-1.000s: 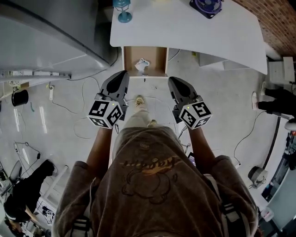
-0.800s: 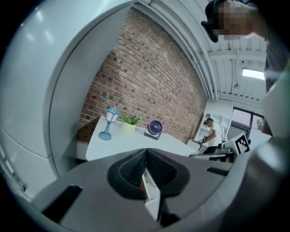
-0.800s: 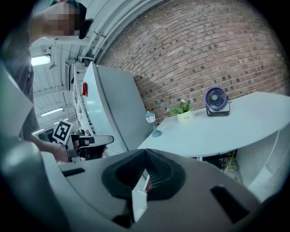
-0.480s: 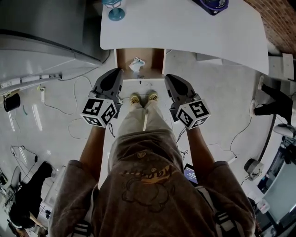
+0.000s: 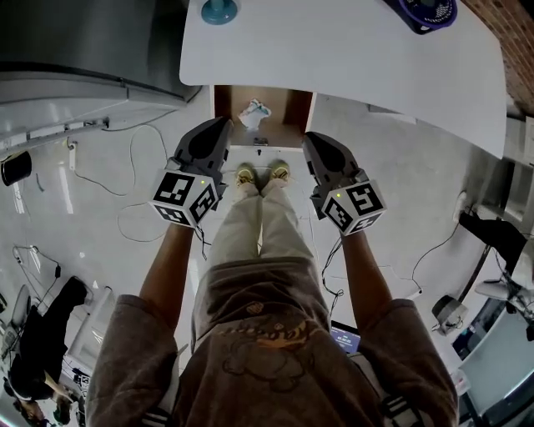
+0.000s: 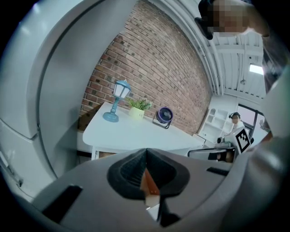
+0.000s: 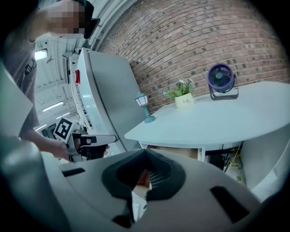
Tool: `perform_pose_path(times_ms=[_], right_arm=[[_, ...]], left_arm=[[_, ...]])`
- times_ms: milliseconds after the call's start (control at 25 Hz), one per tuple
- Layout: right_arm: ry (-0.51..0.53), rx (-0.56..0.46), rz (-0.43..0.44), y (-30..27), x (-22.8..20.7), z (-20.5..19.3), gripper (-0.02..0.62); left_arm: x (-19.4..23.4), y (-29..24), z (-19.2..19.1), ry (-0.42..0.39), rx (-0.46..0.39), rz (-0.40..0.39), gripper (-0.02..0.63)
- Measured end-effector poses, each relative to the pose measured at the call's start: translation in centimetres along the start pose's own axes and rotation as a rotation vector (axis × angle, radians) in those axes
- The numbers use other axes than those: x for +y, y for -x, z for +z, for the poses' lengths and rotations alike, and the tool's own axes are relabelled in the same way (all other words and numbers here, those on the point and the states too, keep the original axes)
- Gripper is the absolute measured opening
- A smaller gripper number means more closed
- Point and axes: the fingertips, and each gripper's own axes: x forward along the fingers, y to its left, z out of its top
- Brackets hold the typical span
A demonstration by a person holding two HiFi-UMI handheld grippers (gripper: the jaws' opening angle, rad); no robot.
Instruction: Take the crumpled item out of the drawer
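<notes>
The left hand-held gripper [image 5: 217,129] is shut tight with nothing in it. The right hand-held gripper [image 5: 315,142] looks closed and empty too. Both hang just in front of the open drawer [image 5: 288,113]. The crumpled item [image 5: 254,112] lies inside it, and nothing touches it. If the jaws do not open first, they could push the soft ball deeper under the white counter [image 5: 350,50]. A blue lamp [image 5: 219,10] and a purple fan [image 5: 425,10] stand on top. The grey floor [image 5: 400,183] has wires [image 5: 138,221], and a brick wall [image 7: 181,41] is behind
</notes>
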Motion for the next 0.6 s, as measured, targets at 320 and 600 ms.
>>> perform_pose_path(times_ms=[320, 600], right_arm=[[-0.005, 0.032, 0.046, -4.0, -1.8, -4.0, -0.006], [-0.008, 0.044, 0.067, -5.6, -3.0, -6.2, -0.005]], left_arm=[[2.2, -3.1, -3.9, -0.007, 0.026, 0.008, 0.008], [3.5, -4.9, -6.0, -0.038, 0.032, 0.013, 0.008]])
